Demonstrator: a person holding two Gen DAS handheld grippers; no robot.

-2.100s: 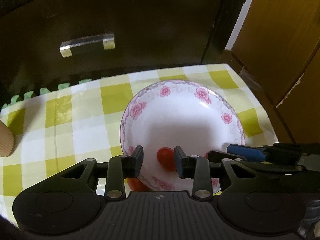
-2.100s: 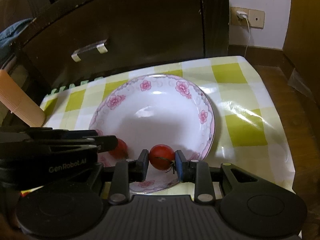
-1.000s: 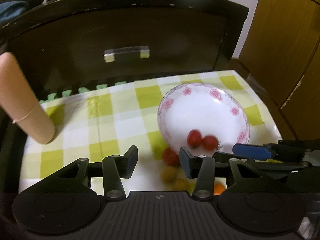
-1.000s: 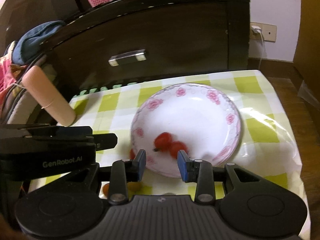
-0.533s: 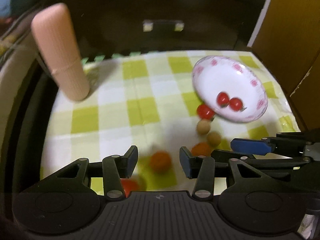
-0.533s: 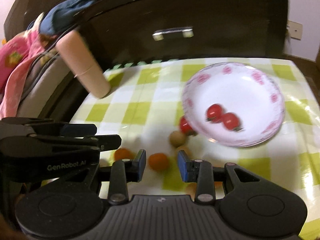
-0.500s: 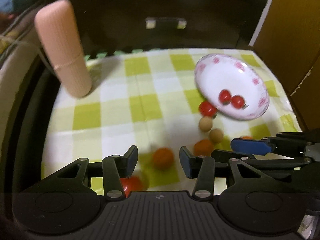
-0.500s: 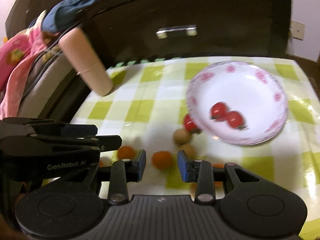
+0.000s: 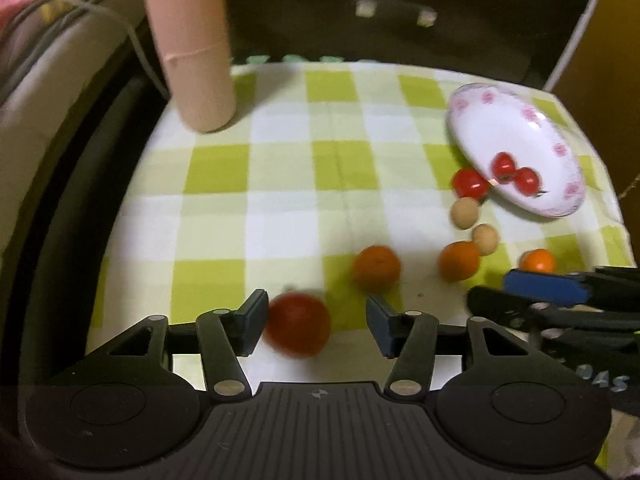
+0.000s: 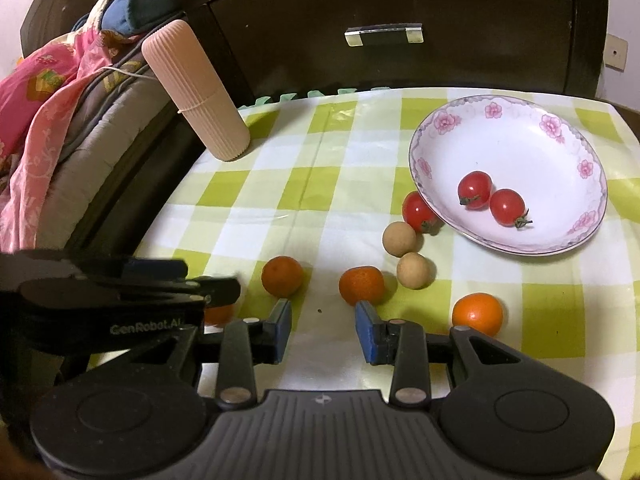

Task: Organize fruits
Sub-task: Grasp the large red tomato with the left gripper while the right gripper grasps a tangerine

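A white flowered plate [image 10: 520, 148] [image 9: 480, 120] holds two cherry tomatoes [image 10: 490, 196]. A third tomato [image 10: 418, 208] lies against its left rim. Two tan round fruits [image 10: 406, 252] and three small oranges [image 10: 362, 285] lie on the checked cloth. My left gripper [image 9: 316, 322] is open with a red tomato [image 9: 298, 325] between its fingers, near the left one. My right gripper [image 10: 323, 326] is open and empty, just in front of an orange. The left gripper shows in the right wrist view [image 10: 216, 292].
A pink ribbed cylinder [image 10: 196, 92] leans at the cloth's back left corner. A dark cabinet with a metal handle [image 10: 384, 34] stands behind. Bedding and clothes [image 10: 52, 92] lie to the left. The cloth's right edge is near the plate.
Both grippers have pulled back from the plate and swung left over the loose fruit. The right gripper let go of its tomato into the plate. A red tomato now sits between the left fingers.
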